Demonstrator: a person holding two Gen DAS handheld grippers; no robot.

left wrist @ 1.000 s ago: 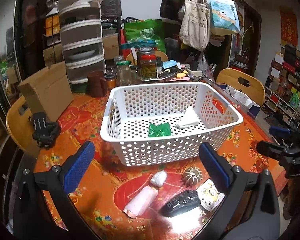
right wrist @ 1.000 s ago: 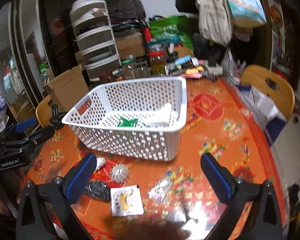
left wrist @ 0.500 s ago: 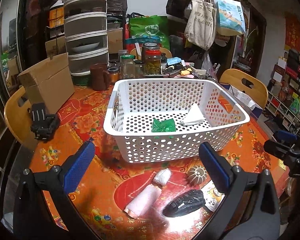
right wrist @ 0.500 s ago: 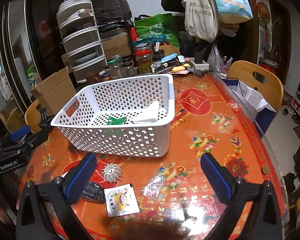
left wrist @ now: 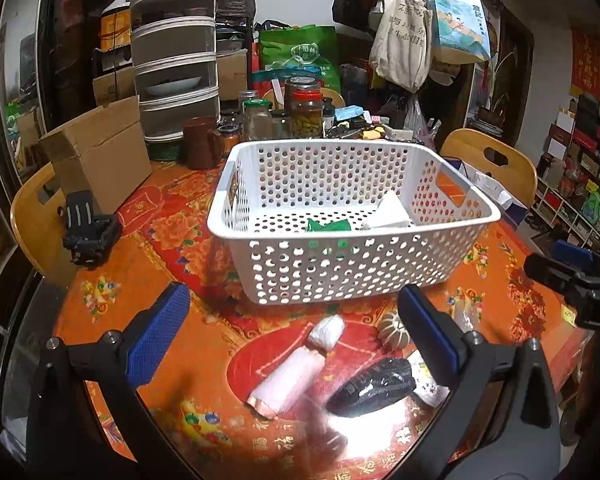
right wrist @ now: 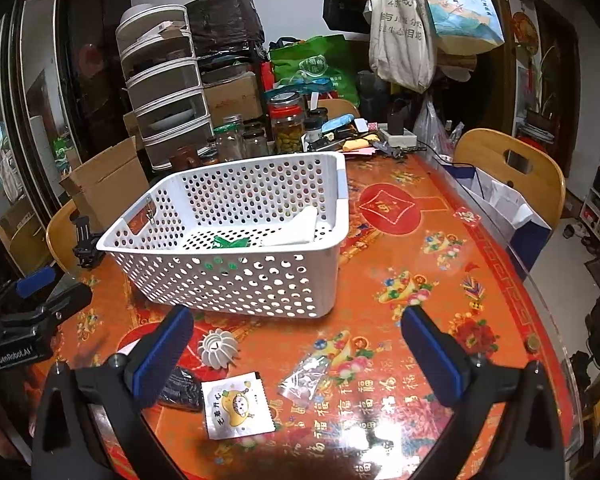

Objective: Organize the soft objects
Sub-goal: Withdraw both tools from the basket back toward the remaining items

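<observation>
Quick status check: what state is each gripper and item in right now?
left gripper: open, empty
right gripper: open, empty
white basket: upright, holds two items
green packet: in basket
white pouch: in basket
pink roll: lying on table
black pouch: lying on table
cartoon sachet: flat on table

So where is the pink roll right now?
In the left wrist view, the pink roll lies on the table in front of the white basket, between a small white bundle and a black packet.
</observation>
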